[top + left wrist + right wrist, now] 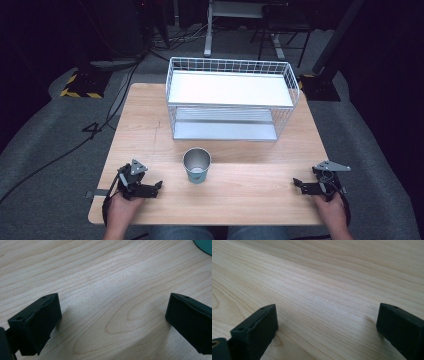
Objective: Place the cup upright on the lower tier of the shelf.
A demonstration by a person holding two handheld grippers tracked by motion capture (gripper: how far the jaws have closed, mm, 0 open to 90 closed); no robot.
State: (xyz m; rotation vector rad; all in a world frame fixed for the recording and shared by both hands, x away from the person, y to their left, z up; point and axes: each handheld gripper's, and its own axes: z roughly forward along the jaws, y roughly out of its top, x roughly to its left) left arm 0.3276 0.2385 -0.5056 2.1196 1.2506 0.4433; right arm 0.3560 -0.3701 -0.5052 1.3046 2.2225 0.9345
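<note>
A steel cup [196, 165] with a teal lower half stands upright on the wooden table [150, 125], at the front centre. My left gripper [154, 187] rests low on the table to the cup's left, pointing toward it and apart from it. Its jaws [112, 312] stand wide open over bare wood, and the teal edge of the cup [204, 243] peeks in at the top right corner. My right gripper [298, 185] sits near the table's front right, pointing left. In the right gripper view the gripper [327, 322] is open with only wood grain between its jaws.
A white wire rack [231, 97] with two shelves stands at the back centre of the table, both shelves bare. Cables run across the grey floor [55, 145] to the left. Chair and stand legs show behind the table.
</note>
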